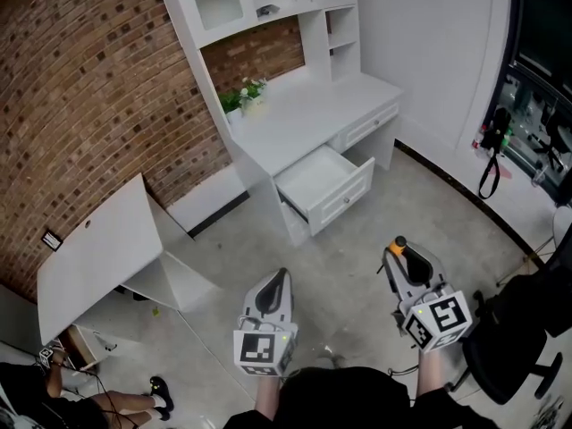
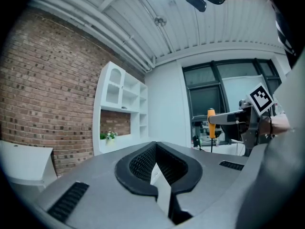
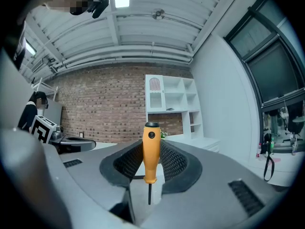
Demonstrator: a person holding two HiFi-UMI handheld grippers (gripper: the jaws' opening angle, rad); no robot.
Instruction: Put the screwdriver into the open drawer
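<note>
An orange-handled screwdriver stands upright between the jaws of my right gripper, which is shut on its handle, black shaft pointing down. The right gripper is level, over the floor well short of the white desk. The desk's drawer stands pulled out, with nothing visible inside. My left gripper is level beside the right one, jaws together and nothing in them. In the left gripper view the screwdriver shows at the right.
A white hutch with shelves tops the desk, with a small plant at its left end. A tilted white panel leans at the left by the brick wall. A black office chair stands at the right. A person sits low at the left.
</note>
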